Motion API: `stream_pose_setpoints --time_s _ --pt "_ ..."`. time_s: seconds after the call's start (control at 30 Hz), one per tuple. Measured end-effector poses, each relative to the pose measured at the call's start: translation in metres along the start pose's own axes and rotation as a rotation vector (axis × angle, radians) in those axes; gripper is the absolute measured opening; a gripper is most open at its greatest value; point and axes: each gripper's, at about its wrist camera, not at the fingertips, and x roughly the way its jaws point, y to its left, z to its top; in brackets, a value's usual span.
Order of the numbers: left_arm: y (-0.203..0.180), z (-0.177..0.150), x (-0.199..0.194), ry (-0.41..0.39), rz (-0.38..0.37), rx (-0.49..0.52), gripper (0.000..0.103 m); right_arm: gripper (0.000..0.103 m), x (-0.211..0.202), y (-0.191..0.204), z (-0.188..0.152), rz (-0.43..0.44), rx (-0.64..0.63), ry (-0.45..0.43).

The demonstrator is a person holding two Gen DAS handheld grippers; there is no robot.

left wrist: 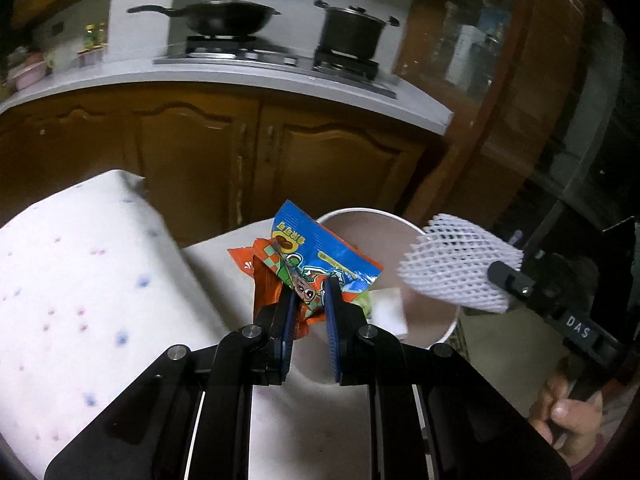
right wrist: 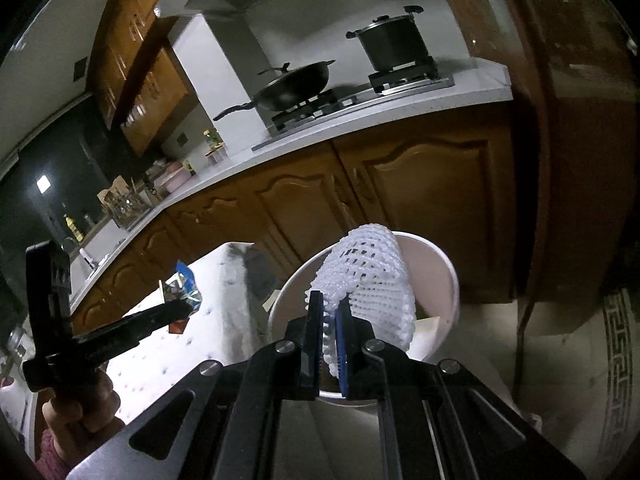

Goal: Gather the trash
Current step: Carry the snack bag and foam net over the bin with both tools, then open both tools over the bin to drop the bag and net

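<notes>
Currently left tongs clamped on snack wrappers, right tongs clamped on white foam net, both over the bucket at lower centre.

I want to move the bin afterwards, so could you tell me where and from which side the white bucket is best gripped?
Grip the white bucket by its thin rim, coming straight down with one finger inside and one outside. Its wall is probably too wide to span. The far-right stretch looks freest; the foam net in the right gripper overhangs the near side.
</notes>
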Motion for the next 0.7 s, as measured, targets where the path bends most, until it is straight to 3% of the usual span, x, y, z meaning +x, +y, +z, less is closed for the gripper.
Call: stream_pose_setpoints --time_s 0.27,0.5,0.6,0.67,0.7 --pt "-0.021 0.006 0.033 0.040 -0.078 0.022 0.013 0.006 0.008 -0.010 0.001 -0.004 0.000 0.013" --pt "-0.029 0.006 0.065 0.105 -0.071 0.033 0.017 0.006 0.025 -0.009 0.000 -0.016 -0.025 0.053" --pt "-0.029 0.004 0.072 0.124 -0.069 0.024 0.024 0.010 0.032 -0.012 0.001 -0.024 -0.026 0.061" --pt "-0.029 0.002 0.073 0.126 -0.079 0.021 0.038 0.011 0.037 -0.013 0.002 -0.030 -0.019 0.070" --pt "-0.028 0.002 0.072 0.123 -0.079 0.021 0.040 0.012 0.039 -0.015 0.001 -0.028 -0.012 0.080"
